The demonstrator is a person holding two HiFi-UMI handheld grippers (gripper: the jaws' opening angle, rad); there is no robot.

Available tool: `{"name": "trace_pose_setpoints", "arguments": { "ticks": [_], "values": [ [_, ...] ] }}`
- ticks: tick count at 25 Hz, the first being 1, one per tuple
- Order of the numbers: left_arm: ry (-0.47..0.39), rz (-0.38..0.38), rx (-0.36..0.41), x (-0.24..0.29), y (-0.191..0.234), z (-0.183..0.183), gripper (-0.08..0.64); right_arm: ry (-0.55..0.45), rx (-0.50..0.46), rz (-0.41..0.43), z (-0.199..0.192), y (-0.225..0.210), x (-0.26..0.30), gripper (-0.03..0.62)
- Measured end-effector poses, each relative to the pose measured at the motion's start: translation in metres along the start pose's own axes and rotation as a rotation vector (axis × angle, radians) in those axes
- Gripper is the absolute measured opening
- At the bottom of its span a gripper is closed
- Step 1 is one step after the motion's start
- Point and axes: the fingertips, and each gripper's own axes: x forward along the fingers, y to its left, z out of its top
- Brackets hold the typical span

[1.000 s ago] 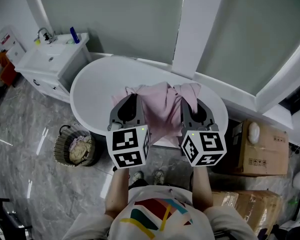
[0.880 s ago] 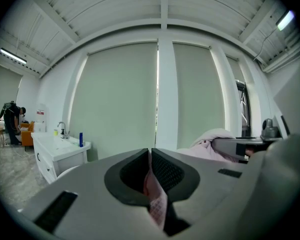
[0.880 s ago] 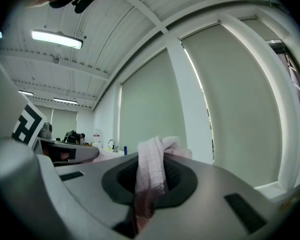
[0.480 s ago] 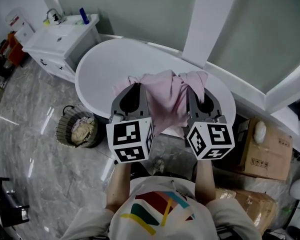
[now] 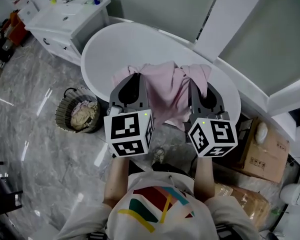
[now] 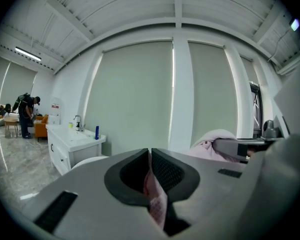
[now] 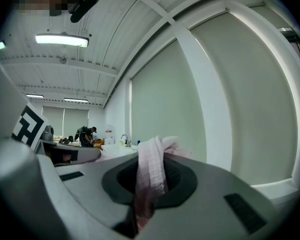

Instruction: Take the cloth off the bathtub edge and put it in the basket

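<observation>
Little has changed: the 2 tongs, left tongs and right tongs, stay clamped on the cloth, held over the tub edge. The basket, near left, still waits.

head view: steeply down, above bathtub; gripper views: close behind jaws, facing window wall; shared: cloth
</observation>
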Motion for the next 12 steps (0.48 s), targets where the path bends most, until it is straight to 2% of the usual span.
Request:
{"name": "trace_pose_setpoints", "arguments": {
  "ticks": [6, 12],
  "values": [
    [0.0, 0.034, -0.005, -0.009, 0.066, 0.003, 0.037, 0.014, 0.002, 0.029, -0.003, 0.057, 0.034, 0.032],
    [0.0, 0.084, 0.0, -0.017, 0.157, 0.012, 0.037, 0.019, -0.003, 0.081, -0.001, 0.137, 0.085, 0.032]
  ]
}}
